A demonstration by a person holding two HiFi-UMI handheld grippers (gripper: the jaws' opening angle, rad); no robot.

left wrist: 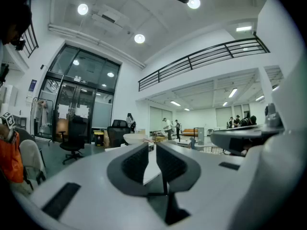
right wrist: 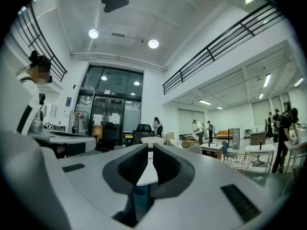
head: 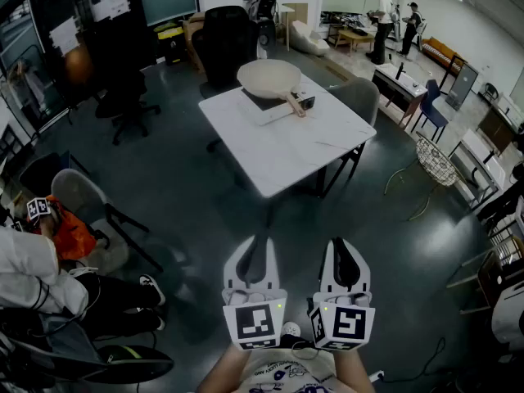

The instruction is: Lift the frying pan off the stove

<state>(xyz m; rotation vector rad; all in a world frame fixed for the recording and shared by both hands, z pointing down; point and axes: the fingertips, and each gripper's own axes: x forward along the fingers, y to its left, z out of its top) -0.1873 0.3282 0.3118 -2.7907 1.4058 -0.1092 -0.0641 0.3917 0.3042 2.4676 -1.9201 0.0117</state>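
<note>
Task not begun: frying pan (head: pixel 270 78) sits on the stove (head: pixel 266 109) on the white table (head: pixel 315 150), well apart from both grippers. Left gripper (head: pixel 255 252) and right gripper (head: pixel 347 254) are clenched on nothing. Approach, grasp and lift all remain.

Large open office-lab hall, mezzanine railing (left wrist: pixel 201 56), glass doors (left wrist: pixel 79 104), office chairs (head: pixel 127 97), work tables (head: pixel 304 150)

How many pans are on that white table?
1. The frying pan sits on the stove at the far end of the table. Nothing there could hide another.
</note>
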